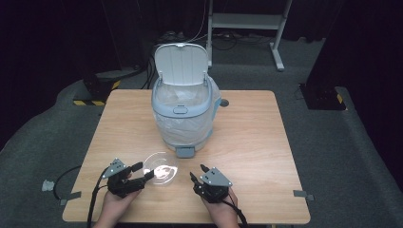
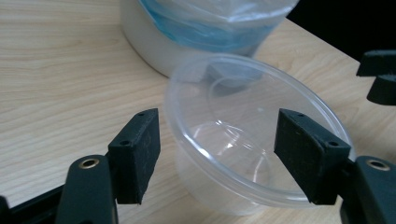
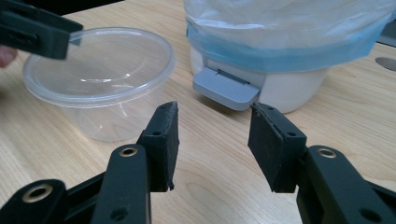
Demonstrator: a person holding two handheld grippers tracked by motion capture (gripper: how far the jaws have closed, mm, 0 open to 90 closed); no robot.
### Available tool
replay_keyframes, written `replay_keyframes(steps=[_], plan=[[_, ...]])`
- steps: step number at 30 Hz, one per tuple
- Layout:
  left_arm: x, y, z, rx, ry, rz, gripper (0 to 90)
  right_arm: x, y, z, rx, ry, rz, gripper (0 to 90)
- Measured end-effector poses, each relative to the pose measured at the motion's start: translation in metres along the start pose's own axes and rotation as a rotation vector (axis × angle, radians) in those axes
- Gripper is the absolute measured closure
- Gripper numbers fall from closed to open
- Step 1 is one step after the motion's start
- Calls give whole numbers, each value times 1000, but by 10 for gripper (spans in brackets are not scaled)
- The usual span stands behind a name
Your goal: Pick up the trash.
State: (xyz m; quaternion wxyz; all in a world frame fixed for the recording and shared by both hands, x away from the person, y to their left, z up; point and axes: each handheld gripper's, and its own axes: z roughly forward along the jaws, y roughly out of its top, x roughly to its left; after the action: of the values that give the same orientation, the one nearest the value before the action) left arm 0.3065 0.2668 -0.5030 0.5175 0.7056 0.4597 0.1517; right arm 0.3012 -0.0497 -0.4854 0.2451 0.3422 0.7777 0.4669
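Note:
A clear plastic bowl [image 1: 161,169] stands upright and empty on the wooden table [image 1: 256,137], just in front of a white and pale blue pedal bin [image 1: 183,114]. My left gripper [image 1: 146,170] is open at the bowl's left side. In the left gripper view [image 2: 217,140] its jaws straddle the near rim of the bowl [image 2: 224,107], one outside it, the other over the rim. My right gripper [image 1: 197,171] is open to the right of the bowl with nothing between its jaws. In the right gripper view [image 3: 214,109] it faces the bin's grey pedal [image 3: 226,86], with the bowl [image 3: 98,65] to the left.
The bin's lid [image 1: 181,64] stands raised and a clear bag lines the bin [image 3: 280,51]. A small grey disc [image 1: 223,102] lies on the table behind it. Beyond the table a metal frame [image 1: 247,21] stands on grey floor. Bare tabletop lies to the right.

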Motion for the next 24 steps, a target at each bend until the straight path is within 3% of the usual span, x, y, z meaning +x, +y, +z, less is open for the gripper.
replay_keyframes(steps=[10,15,20,21,24], plan=[[-19,3,19,-9,-15,49,325,2,1,0,-11,52,33,484],[-29,6,30,-5,-36,53,324,3,2,1,-13,48,37,474],[-27,6,13,-21,-20,68,316,8,2,4,-7,59,47,453],[-26,6,9,-19,-28,55,318,9,2,4,-7,62,38,450],[-26,4,5,-3,-22,67,317,13,3,6,-5,70,41,440]])
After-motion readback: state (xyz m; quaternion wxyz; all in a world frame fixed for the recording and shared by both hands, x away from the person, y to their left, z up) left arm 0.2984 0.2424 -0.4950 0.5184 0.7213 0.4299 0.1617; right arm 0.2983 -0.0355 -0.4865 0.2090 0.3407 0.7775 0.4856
